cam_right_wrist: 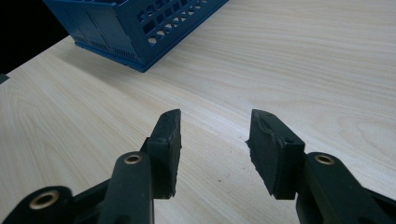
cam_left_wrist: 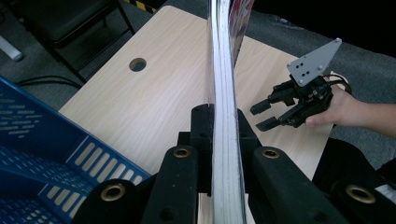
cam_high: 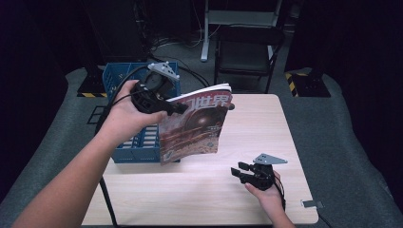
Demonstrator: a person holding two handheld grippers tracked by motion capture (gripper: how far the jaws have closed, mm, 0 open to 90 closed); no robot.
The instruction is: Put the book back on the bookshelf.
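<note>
A magazine (cam_high: 195,124) with a reddish-brown cover hangs upright in the air over the table's left part, its spine edge clamped by my left gripper (cam_high: 172,107). In the left gripper view the magazine's page edge (cam_left_wrist: 224,93) runs straight up between the two black jaws, which press on it from both sides. My right gripper (cam_high: 243,172) rests low near the table's front right, jaws apart with nothing between them. In the right gripper view its fingertips (cam_right_wrist: 172,126) hover over bare wood. The same right gripper (cam_left_wrist: 271,114) also appears in the left gripper view, beyond the magazine.
A blue slotted plastic crate (cam_high: 124,85) stands on the table's left edge, partly behind the magazine. The light wooden table (cam_high: 256,142) has a round cable hole (cam_left_wrist: 137,64). A black folding chair (cam_high: 247,52) stands behind the table.
</note>
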